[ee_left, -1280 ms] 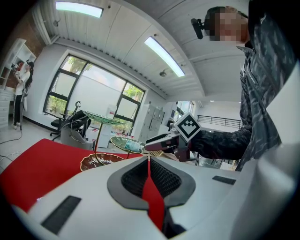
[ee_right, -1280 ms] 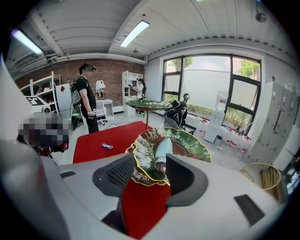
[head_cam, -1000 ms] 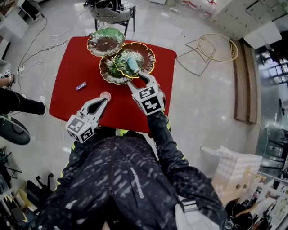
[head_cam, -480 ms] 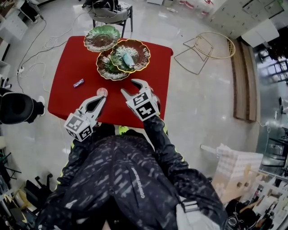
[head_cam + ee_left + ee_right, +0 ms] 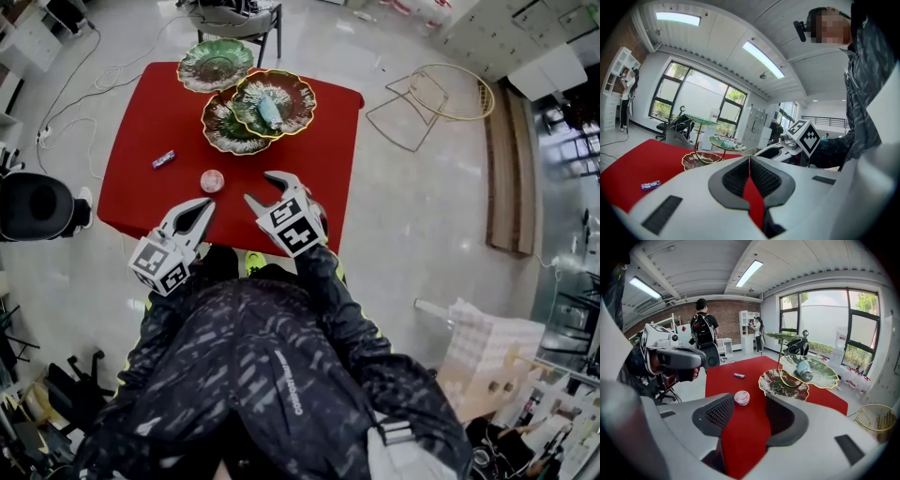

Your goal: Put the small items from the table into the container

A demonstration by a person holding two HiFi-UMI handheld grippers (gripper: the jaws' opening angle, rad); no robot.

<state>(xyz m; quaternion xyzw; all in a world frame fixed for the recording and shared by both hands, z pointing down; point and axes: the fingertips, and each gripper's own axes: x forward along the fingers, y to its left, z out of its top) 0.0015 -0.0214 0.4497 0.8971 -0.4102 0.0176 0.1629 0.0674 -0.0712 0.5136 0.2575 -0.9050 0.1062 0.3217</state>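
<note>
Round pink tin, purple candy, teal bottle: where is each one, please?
round pink tin point(image 5: 213, 180): head view, centre of lid.
purple candy point(image 5: 163, 159): head view, middle of wrapper.
teal bottle point(image 5: 804, 369): right gripper view, middle of body.

The table point(image 5: 141, 112) has a red, roughly square top and stands on a pale glossy floor point(image 5: 422, 206). Three things rest directly on the top. A three-tier stand point(image 5: 228, 129) sits at the far edge, near the middle. A round pink tin point(image 5: 212, 180) lies nearer the person, towards the centre. A small purple wrapper point(image 5: 163, 159) lies flat left of the tin, apart from both tin and stand.
</note>
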